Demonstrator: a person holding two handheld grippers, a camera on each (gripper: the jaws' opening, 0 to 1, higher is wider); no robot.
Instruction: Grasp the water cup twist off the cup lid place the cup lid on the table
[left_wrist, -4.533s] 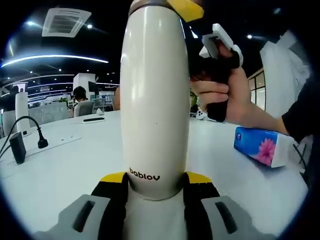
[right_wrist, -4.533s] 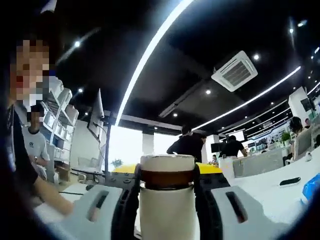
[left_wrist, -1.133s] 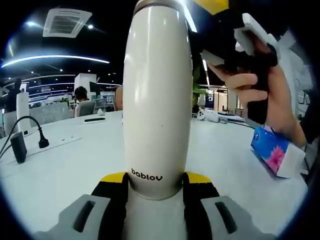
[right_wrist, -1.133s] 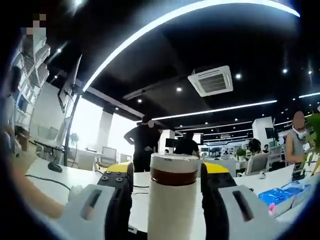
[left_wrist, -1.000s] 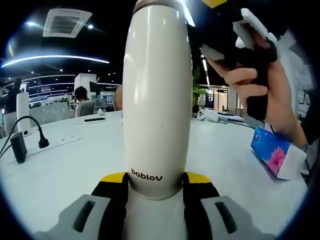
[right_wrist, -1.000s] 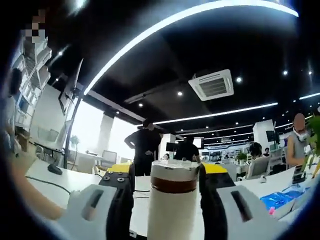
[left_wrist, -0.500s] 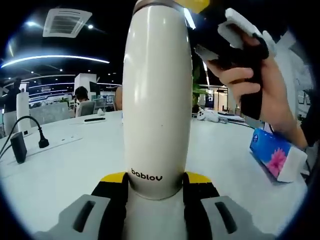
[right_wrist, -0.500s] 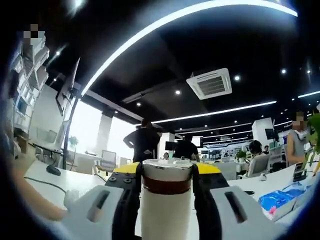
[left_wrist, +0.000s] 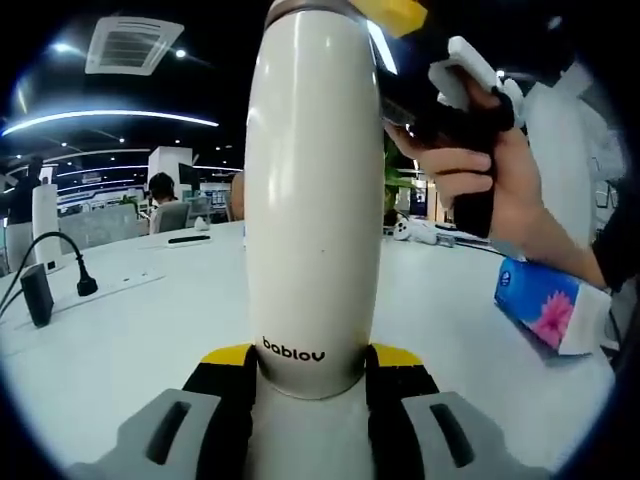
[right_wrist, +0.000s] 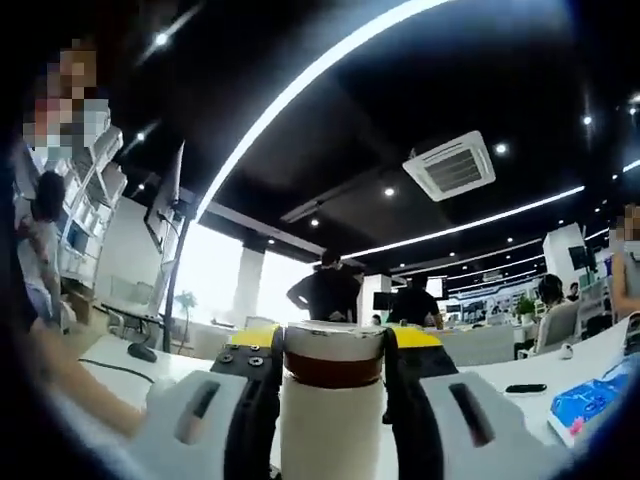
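Since 0.5 s ago your R gripper view has swung: the ceiling vent sits further toward 2 o'clock and the light strip runs steeper, while the lid (right_wrist: 334, 352) stays put between your R gripper (right_wrist: 333, 375) jaws. In the L gripper view your R hand (left_wrist: 487, 185) has dropped a bit lower at 2 o'clock and the tissue pack (left_wrist: 542, 307) has shifted slightly; the cup hasn't moved in the frame. L gripper (left_wrist: 314, 385): yellow-tipped jaws clamped on the base of the cup (left_wrist: 314, 190), one each side, just by the "bablov" print. Cup is cream-white, upright, centre frame, running up to 12 o'clock where a grey rim shows, w/ a yellow jaw tip of the R gripper just beside it. R gripper: jaws pressed to both sides of the lid, which has a pale top over a brown band; the cream body continues below it at 6 o'clock. Can't tell whether the lid is still threaded on or loose. Table (left_wrist: 130, 330) is white, spreading behind the cup; tissue pack lies on it at 4 o'clock, well apart from the cup. A black plug and cable (left_wrist: 60, 262) sit at 9 o'clock. People stand in the bkgd of the R gripper view near centre.
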